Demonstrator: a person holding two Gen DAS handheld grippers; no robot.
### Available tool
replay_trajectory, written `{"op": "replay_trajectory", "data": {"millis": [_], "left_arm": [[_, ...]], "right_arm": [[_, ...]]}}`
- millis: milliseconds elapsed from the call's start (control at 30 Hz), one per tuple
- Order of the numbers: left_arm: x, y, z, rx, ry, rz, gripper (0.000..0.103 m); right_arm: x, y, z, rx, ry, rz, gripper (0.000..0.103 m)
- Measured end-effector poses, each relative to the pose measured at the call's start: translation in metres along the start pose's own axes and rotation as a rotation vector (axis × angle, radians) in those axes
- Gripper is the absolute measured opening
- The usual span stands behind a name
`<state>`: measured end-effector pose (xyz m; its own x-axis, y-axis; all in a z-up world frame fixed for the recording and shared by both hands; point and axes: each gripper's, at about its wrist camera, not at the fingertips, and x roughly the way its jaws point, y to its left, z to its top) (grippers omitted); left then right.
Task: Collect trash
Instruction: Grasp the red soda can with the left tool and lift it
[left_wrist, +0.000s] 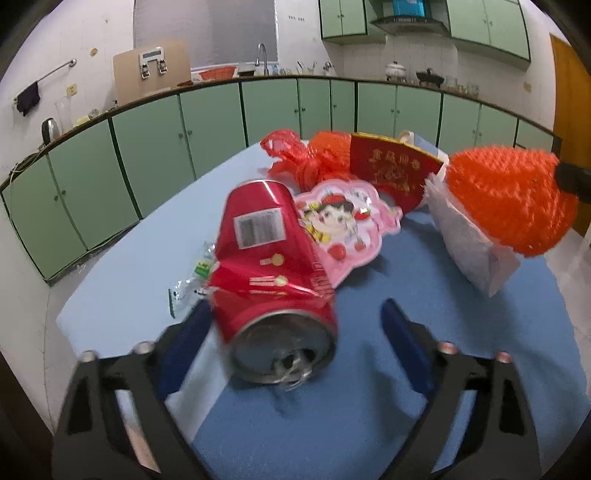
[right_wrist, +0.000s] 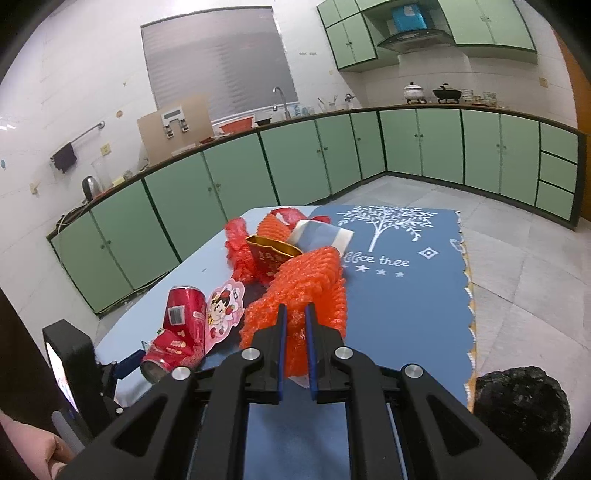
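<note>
Red dented can (left_wrist: 271, 280), orange foam netting (right_wrist: 303, 295) — crumpled

White "ffee tree" lettering under a tree motif on the blue table mat (right_wrist: 406, 280), first letters hidden by orange foam netting (right_wrist: 306, 291), barcode label on crushed red can (left_wrist: 271, 266), digits unreadable, gold characters on red envelope (left_wrist: 395, 170), illegible

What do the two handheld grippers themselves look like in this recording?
Both match: the left gripper and right gripper have matte black angular linkage arms with cut-out slots, round silver pivot bolts, and flat blue fingers. No cables or sleeves are visible.
</note>
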<state>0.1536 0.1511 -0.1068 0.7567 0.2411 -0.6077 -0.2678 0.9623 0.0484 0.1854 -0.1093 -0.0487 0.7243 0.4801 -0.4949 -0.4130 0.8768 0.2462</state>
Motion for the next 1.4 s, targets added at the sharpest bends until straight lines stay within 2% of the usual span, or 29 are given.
{"op": "replay_trajectory", "data": {"millis": [100, 433, 567, 667, 767, 800, 867, 967, 1067, 1100, 1167, 1400], "left_arm": [[0.002, 0.005, 0.000, -0.022, 0.003, -0.025, 0.067], [-0.008, 0.012, -0.001, -0.048, -0.048, -0.062, 0.065], [-0.017, 0.008, -0.004, -0.039, -0.044, -0.103, 0.064], [-0.022, -0.004, -0.009, 0.005, -0.011, -0.186, 0.065], [-0.024, -0.014, -0.012, 0.037, -0.028, -0.200, 0.068], [-0.024, -0.014, -0.011, 0.040, -0.030, -0.198, 0.078], [-0.021, -0.018, -0.011, 0.050, -0.032, -0.170, 0.085], [-0.015, -0.020, -0.011, 0.053, -0.014, -0.159, 0.086], [-0.006, -0.020, -0.012, 0.048, 0.003, -0.147, 0.084], [-0.005, -0.019, -0.012, 0.044, 0.000, -0.144, 0.077], [-0.004, -0.019, -0.010, 0.030, -0.006, -0.147, 0.071], [-0.011, -0.018, -0.008, 0.012, -0.043, -0.142, 0.070]], "right_arm": [[-0.003, -0.002, -0.001, 0.008, -0.003, -0.010, 0.010], [-0.002, -0.007, -0.006, 0.020, 0.000, -0.018, 0.010], [-0.004, -0.012, -0.007, 0.027, -0.001, -0.021, 0.010], [-0.005, -0.016, -0.007, 0.034, -0.004, -0.023, 0.010], [-0.004, -0.021, -0.008, 0.046, -0.005, -0.028, 0.010], [-0.004, -0.021, -0.009, 0.049, -0.004, -0.029, 0.010], [-0.003, -0.024, -0.010, 0.055, 0.000, -0.034, 0.010], [-0.004, -0.027, -0.011, 0.059, -0.001, -0.038, 0.010], [-0.005, -0.027, -0.010, 0.058, -0.005, -0.039, 0.010], [-0.005, -0.027, -0.010, 0.057, -0.005, -0.041, 0.010], [-0.004, -0.028, -0.010, 0.058, -0.003, -0.041, 0.010], [-0.003, -0.030, -0.012, 0.058, 0.004, -0.040, 0.010]]}}
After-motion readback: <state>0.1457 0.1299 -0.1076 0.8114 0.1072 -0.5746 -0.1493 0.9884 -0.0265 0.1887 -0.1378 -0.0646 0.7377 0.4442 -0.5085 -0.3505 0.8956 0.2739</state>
